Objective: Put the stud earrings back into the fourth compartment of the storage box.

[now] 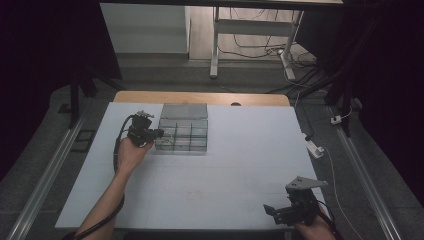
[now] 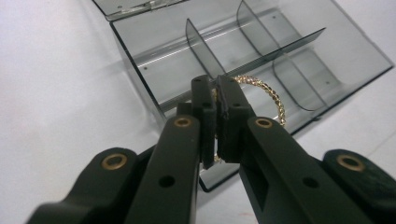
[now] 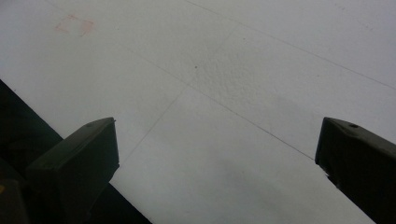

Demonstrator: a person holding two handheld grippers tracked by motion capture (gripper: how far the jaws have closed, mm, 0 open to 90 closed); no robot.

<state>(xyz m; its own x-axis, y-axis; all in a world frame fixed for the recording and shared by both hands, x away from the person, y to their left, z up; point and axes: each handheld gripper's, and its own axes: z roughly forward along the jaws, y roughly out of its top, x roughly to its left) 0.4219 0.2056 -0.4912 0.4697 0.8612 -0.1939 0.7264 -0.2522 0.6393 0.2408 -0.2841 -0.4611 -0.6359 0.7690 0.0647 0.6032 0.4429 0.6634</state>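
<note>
Two black fingers [image 2: 232, 109] of the left gripper [image 2: 217, 100] are clamping a gold twisted ring [image 2: 273, 95], holding it over the clear divided box [image 2: 140, 70] on the white bench [image 1: 240, 165]; the right gripper [image 1: 280, 212] is resting near the bench's edge, fingers wide apart

Your high view is looking forward and down from above your side of the white table [image 1: 225, 175], taking in all of it from afar. Your left gripper view is sitting close over the clear divided box [image 2: 261, 56], also visible at the high view's upper centre [image 1: 183, 134]. Your right gripper view is looking closely at the bare table surface [image 3: 224, 93].
</note>
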